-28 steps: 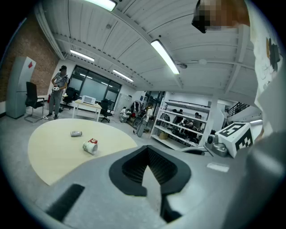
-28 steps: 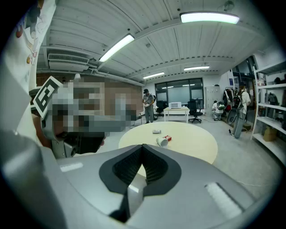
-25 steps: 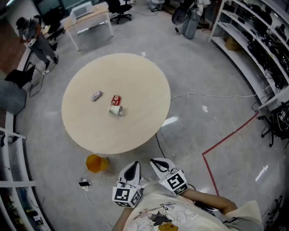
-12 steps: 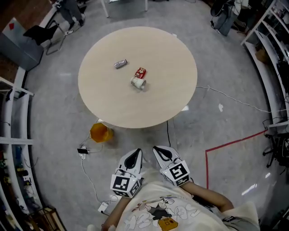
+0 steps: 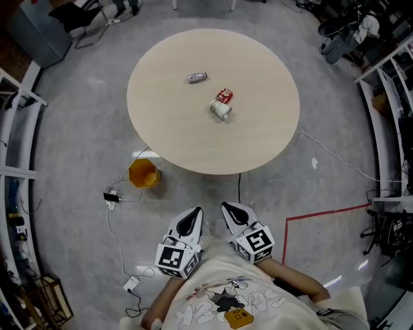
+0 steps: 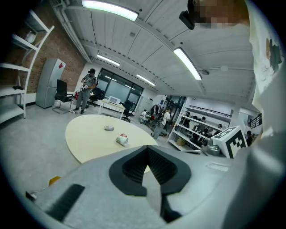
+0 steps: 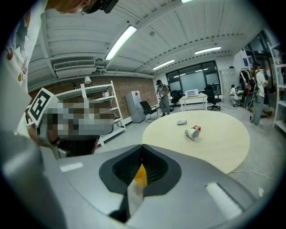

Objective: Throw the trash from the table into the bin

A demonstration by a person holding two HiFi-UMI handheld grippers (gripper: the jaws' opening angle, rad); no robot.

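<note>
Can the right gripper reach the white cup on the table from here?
Probably not yet. The right gripper stands well short of the table, with floor between, and the white cup lies near the table's middle. Nothing blocks the way; the person must step closer.

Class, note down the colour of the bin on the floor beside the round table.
Orange-yellow. The bin shows best in the head view.

Bright, even light falls from long white ceiling strip lights (image 6: pixel 109 10), leaving only a faint shadow beneath the round beige counter (image 5: pixel 187 135). Both gripper views bulge fisheye-fashion toward black corners, and their nearest foreground looks soft.
</note>
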